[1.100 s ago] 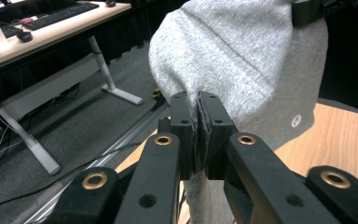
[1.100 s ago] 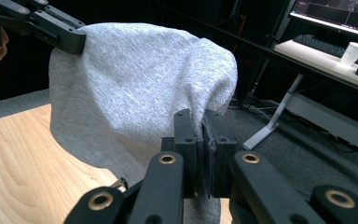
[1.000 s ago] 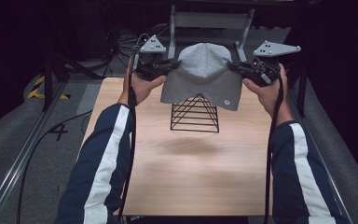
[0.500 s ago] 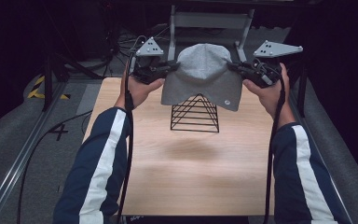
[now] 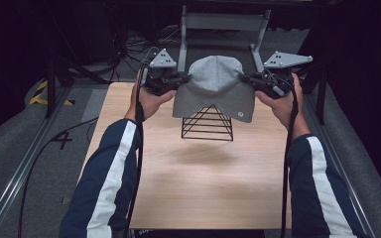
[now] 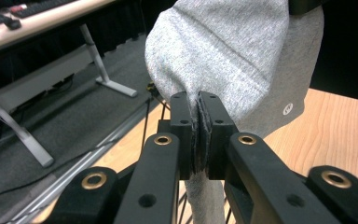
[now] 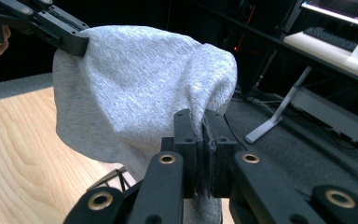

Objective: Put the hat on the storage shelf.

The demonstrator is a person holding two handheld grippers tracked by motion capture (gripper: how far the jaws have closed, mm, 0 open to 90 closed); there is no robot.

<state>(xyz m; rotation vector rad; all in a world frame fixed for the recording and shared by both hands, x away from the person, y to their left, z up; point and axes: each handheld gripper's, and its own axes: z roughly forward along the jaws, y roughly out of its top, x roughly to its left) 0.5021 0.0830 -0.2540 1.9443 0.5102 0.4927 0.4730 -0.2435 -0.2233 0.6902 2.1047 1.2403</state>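
I pinch the gray hat (image 5: pixel 213 87) between my left gripper (image 5: pixel 184 78) and right gripper (image 5: pixel 244 78); the wire stand (image 5: pixel 207 124) sits below, maybe touching.

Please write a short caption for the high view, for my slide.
Left tool and right tool hold a grey beanie over a black wire pyramid stand.

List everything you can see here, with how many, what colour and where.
beanie: one, grey, held up over the stand by both sides
wire stand: one, black, pyramid-shaped, far middle of the table
table: one, light wood, centre
metal frame: one, grey, on the floor beyond the table
left gripper: one, black, fingers shut on the beanie's left side
right gripper: one, black, fingers shut on the beanie's right side
sleeves: two, navy with a white stripe, bottom corners
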